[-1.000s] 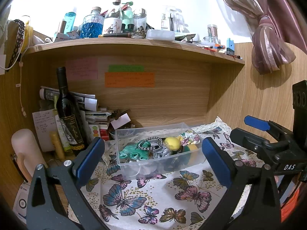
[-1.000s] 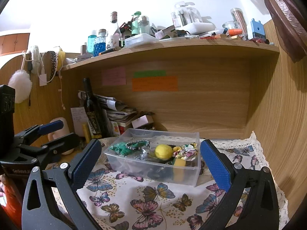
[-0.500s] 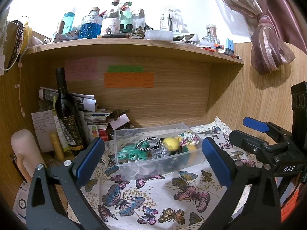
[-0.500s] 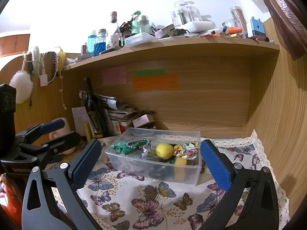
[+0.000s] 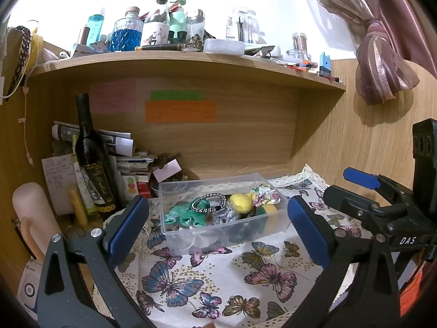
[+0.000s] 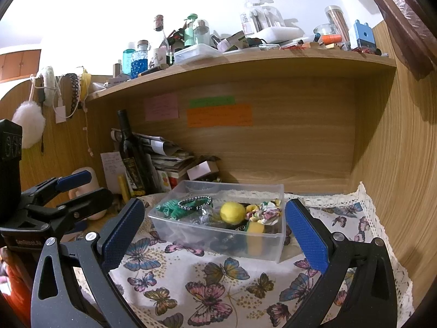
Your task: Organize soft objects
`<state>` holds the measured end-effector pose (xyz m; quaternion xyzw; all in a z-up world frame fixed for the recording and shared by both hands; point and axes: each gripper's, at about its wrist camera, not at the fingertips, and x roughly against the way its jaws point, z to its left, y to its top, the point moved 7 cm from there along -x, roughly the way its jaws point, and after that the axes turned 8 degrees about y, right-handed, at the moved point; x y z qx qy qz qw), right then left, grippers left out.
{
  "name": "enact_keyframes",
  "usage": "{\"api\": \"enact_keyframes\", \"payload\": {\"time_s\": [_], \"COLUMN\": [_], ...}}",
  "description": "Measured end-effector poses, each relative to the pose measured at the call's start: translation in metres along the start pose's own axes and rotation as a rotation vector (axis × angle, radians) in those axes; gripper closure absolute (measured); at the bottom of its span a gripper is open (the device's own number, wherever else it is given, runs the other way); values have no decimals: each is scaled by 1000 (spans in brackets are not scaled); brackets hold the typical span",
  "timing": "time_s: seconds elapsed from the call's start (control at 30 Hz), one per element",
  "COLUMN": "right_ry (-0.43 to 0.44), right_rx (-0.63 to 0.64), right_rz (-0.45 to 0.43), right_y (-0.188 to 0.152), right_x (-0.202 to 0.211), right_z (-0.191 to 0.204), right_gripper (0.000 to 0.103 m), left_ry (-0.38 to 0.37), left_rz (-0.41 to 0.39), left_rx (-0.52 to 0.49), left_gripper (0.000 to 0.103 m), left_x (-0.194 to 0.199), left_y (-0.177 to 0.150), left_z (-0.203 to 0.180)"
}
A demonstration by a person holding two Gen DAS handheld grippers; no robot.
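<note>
A clear plastic box (image 5: 174,232) (image 6: 273,248) stands on the butterfly cloth (image 5: 218,278) (image 6: 207,287) under the shelf. It holds a green scrunchie (image 5: 183,216) (image 6: 169,207), a beaded band (image 5: 209,202) (image 6: 195,201), a yellow ball (image 5: 240,202) (image 6: 232,212), a floral scrunchie (image 5: 265,194) (image 6: 266,211) and a yellow sponge (image 5: 269,209) (image 6: 255,228). My left gripper (image 5: 217,228) is open and empty, in front of the box. My right gripper (image 6: 214,232) is open and empty, also in front of it. Each gripper shows at the edge of the other's view.
A dark wine bottle (image 5: 91,161) (image 6: 132,155) stands left of the box beside stacked papers (image 5: 117,145). A cluttered wooden shelf (image 5: 191,63) (image 6: 245,63) hangs overhead. Wooden walls close the back and right. A pink curtain (image 5: 382,63) hangs at the right.
Both views have shifted very slightly; the box sits a little higher and farther in the frames. Both grippers stay open and empty.
</note>
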<state>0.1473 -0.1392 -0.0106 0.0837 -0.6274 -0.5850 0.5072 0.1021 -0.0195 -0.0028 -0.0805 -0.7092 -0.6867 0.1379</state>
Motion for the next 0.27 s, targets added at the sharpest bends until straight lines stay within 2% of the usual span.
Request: {"api": "enact_keyframes", "payload": {"time_s": [0.27], "right_ry": [-6], "right_rx": [-15], "right_rz": [15], "right_y": [-4], "right_x": [-4], "right_z": [-1], "right_gripper": [0], "left_ry": [-19], "left_rz": [15], "left_rx": [4], "left_gripper": [0], "left_x": [-2], "left_y": [-3], "left_z": [0]}}
